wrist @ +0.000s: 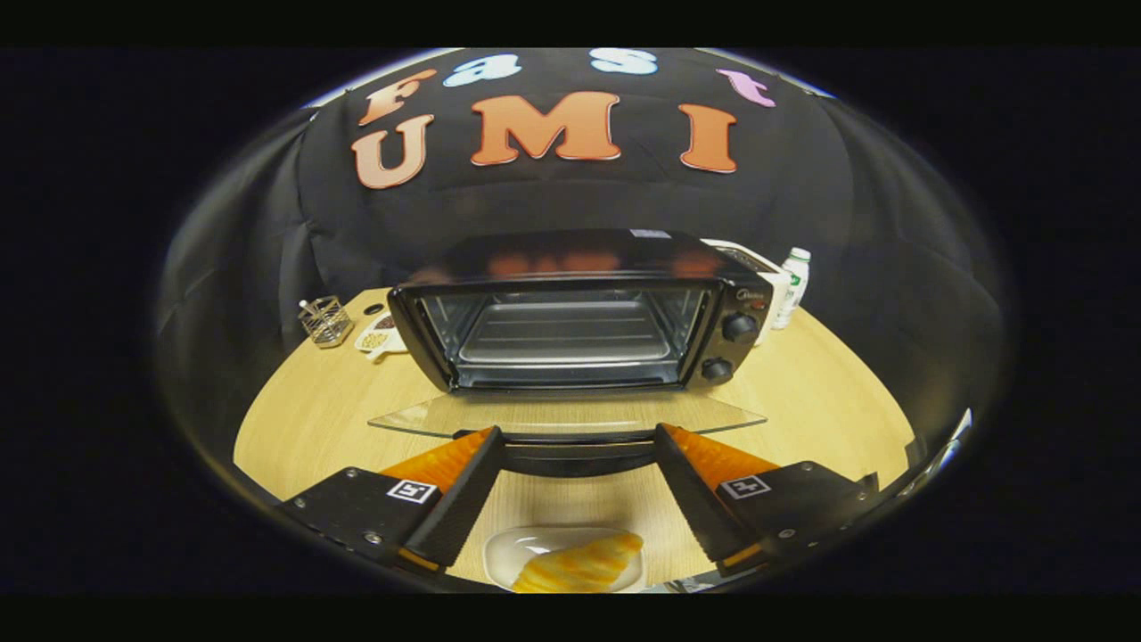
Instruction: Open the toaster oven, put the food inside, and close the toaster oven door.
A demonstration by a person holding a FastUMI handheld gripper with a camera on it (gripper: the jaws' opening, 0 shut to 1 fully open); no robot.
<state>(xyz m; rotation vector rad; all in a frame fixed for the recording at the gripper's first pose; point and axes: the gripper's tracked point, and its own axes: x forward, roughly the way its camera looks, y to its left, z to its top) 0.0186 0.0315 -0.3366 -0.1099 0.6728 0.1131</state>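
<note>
Gripper view: gripper [578, 437] spread wide, empty; black toaster oven [579, 312] ahead, glass door [562, 415] dropped open for loading; yellow pastry [579, 563] between fingers.

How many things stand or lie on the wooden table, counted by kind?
Toaster oven, door open: 1
Plate with food, between the open fingers: 1
Wire basket: 1
Bottle: 1
White appliance behind the oven: 1
Small flat item beside the basket: 1
Total: 6

Wire rack [324, 320], white bottle [792, 283] on table [312, 419]
</note>
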